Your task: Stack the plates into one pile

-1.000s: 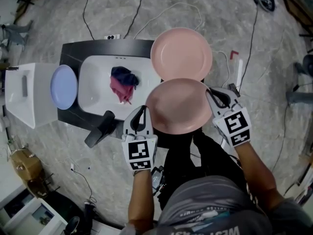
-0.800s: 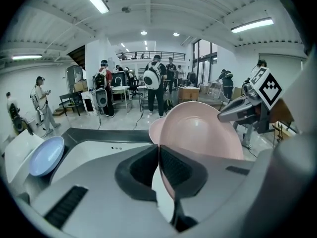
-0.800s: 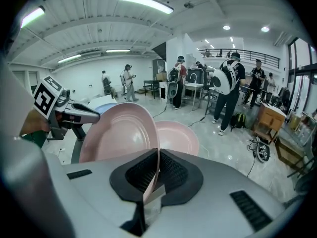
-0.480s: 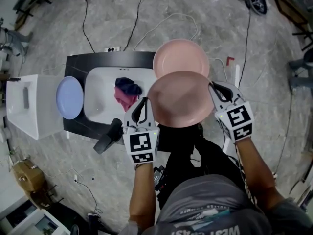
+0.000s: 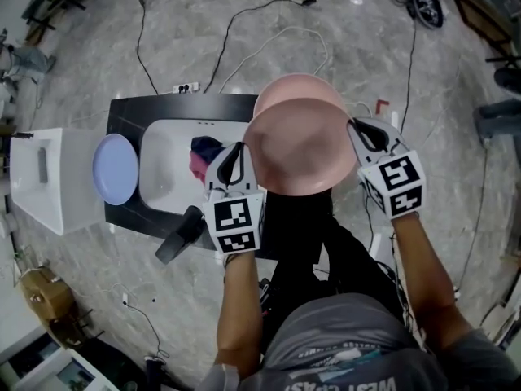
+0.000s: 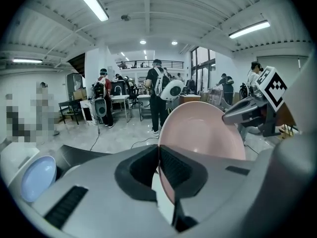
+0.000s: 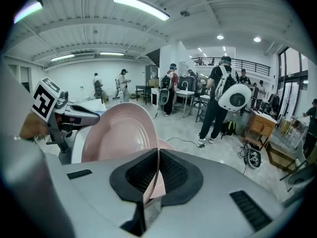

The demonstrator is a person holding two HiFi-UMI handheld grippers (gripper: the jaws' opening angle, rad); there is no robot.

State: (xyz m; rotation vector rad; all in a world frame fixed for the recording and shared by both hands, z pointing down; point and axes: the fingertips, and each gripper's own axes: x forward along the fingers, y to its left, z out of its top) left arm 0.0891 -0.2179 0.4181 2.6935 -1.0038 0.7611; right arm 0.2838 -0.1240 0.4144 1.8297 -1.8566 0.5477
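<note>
A pink plate (image 5: 299, 147) hangs in the air, held by both grippers at opposite edges. My left gripper (image 5: 241, 157) is shut on its left rim, and my right gripper (image 5: 356, 134) is shut on its right rim. In the left gripper view the pink plate (image 6: 200, 138) stands on edge between the jaws; the right gripper view shows the same pink plate (image 7: 119, 133) pinched in its jaws. A second pink plate (image 5: 277, 90) lies on the counter, mostly hidden under the held one. A blue plate (image 5: 115, 169) rests at the counter's left end.
A black counter (image 5: 122, 112) holds a white sink (image 5: 167, 173) with a dark and pink cloth (image 5: 199, 155) in it. A white box (image 5: 41, 173) stands to the left. Cables (image 5: 236, 23) run over the marble floor. People (image 6: 158, 95) stand farther back in the hall.
Both grippers have carried the held pink plate up and away from me, so that it now covers most of the pink plate on the counter.
</note>
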